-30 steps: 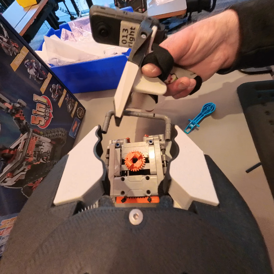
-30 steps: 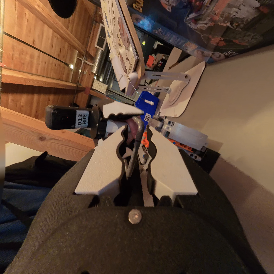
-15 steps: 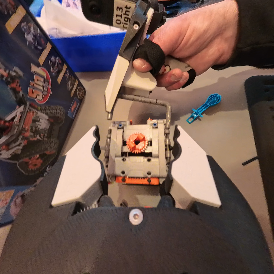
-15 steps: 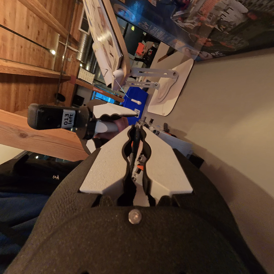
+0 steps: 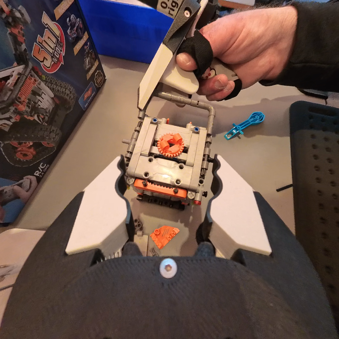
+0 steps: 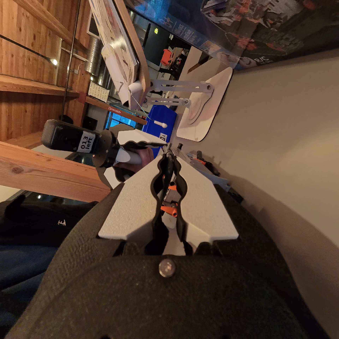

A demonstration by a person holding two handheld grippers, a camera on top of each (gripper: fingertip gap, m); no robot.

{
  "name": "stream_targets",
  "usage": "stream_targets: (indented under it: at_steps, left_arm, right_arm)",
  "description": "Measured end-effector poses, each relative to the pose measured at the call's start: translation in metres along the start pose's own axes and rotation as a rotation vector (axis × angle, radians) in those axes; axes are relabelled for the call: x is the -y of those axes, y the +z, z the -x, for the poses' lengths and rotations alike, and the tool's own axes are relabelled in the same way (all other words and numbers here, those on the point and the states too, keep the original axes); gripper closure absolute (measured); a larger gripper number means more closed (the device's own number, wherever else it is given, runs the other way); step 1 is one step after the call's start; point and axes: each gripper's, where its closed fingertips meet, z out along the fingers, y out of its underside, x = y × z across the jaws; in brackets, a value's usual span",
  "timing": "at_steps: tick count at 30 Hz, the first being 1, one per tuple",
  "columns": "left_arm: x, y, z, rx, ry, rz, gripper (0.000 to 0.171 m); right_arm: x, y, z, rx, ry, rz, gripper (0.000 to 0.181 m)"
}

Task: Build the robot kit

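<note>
A grey brick model point(image 5: 165, 165) with an orange gear point(image 5: 170, 145) on top stands on the table. My left gripper point(image 5: 167, 158) is open, with its fingertips on either side of the model's near end. My right gripper point(image 5: 145, 102) comes in from above and is shut on a grey U-shaped bar point(image 5: 201, 105). The bar's two ends run down along the model's sides. In the right wrist view the right gripper point(image 6: 167, 156) pinches the dark bar point(image 6: 168, 170). The left gripper point(image 6: 128, 146) shows beyond it, beside the model point(image 6: 207, 168).
An orange panel piece point(image 5: 164, 236) and small grey parts point(image 5: 138, 223) lie between my left fingers. A blue tool point(image 5: 244, 124) and a dark perforated tray point(image 5: 315, 165) are on the right. The toy box point(image 5: 45, 91) and a blue bin point(image 5: 124, 27) stand left and behind. A booklet stand point(image 6: 201, 102) stands beyond. There is about 7 cm between the tips of the two grippers.
My left gripper has drawn back, so the model now sits at its fingertips instead of deep between them. My right gripper has closed on the bar and brought its ends down beside the model.
</note>
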Motion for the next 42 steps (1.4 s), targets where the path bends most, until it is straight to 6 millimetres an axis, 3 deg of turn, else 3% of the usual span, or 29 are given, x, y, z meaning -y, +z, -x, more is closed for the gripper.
stream_targets:
  at_steps: [11,25,32,36,42]
  left_arm:
    - [-0.0004,0.0032,-0.0005,0.004,-0.021,-0.044,0.08]
    - [0.0001,0.0044,0.0,0.016,-0.044,-0.09,0.08]
    - [0.0007,0.0054,-0.0011,0.021,-0.041,-0.09,0.08]
    - [0.0011,0.0056,-0.0022,0.022,-0.035,-0.094,0.08]
    - [0.0017,0.006,-0.0042,0.033,-0.013,-0.086,0.081]
  right_arm:
    - [-0.0014,0.0006,-0.0044,-0.203,-0.198,0.063,0.177]
    - [-0.0008,0.0024,-0.0033,-0.026,-0.222,-0.051,0.176]
    - [-0.0006,0.002,-0.004,-0.073,-0.202,-0.023,0.176]
    - [-0.0013,0.0013,-0.0032,-0.174,-0.347,0.016,0.174]
    - [-0.0028,0.0002,-0.0002,-0.13,-0.357,-0.001,0.175]
